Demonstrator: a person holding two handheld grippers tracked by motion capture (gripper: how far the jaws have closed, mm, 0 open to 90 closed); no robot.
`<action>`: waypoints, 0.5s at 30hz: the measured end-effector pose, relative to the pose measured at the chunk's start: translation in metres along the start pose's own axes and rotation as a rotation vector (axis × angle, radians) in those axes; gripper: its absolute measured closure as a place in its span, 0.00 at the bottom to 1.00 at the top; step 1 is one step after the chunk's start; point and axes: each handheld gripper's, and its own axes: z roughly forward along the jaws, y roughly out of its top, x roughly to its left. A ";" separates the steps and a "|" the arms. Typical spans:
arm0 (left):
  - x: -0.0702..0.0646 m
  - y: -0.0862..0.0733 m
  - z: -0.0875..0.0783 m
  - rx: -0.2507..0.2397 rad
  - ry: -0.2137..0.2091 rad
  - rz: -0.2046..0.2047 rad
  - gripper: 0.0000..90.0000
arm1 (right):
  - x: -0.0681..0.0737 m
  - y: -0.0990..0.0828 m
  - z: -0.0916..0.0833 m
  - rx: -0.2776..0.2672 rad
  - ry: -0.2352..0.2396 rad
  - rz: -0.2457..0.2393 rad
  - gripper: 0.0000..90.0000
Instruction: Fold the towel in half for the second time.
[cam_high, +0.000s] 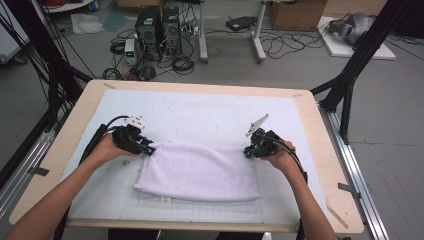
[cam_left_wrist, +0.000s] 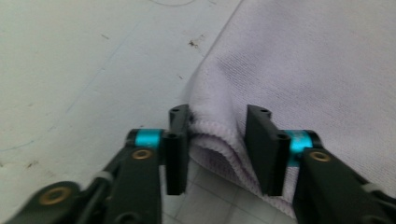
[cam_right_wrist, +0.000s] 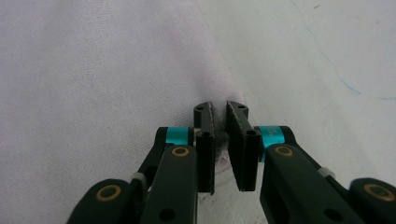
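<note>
A pale lilac towel (cam_high: 200, 172) lies folded flat on the white mat, near the front middle. My left gripper (cam_high: 149, 149) is at its far left corner, and my right gripper (cam_high: 247, 152) is at its far right corner. In the left gripper view the towel (cam_left_wrist: 303, 60) puckers at that corner. Its hemmed edge is bunched between the jaws of the left gripper (cam_left_wrist: 217, 116), touching both pads. In the right gripper view the right gripper (cam_right_wrist: 219, 109) has its jaws nearly together, pinching the corner of the towel (cam_right_wrist: 93, 70).
A white gridded mat (cam_high: 200, 115) covers most of the wooden table (cam_high: 327, 165). Black frame struts (cam_high: 350, 75) stand at the table's back corners. Computers and cables (cam_high: 160, 30) are on the floor beyond the far edge.
</note>
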 end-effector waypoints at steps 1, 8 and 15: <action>-0.001 0.000 0.000 -0.002 -0.001 0.001 0.85 | 0.001 0.001 -0.001 0.000 -0.013 -0.011 0.93; -0.001 0.004 -0.003 0.014 0.036 0.010 0.92 | 0.002 0.005 -0.006 -0.032 -0.096 -0.017 0.94; 0.006 0.015 -0.010 -0.011 0.084 0.024 0.92 | -0.002 0.009 -0.010 -0.073 -0.174 -0.016 0.94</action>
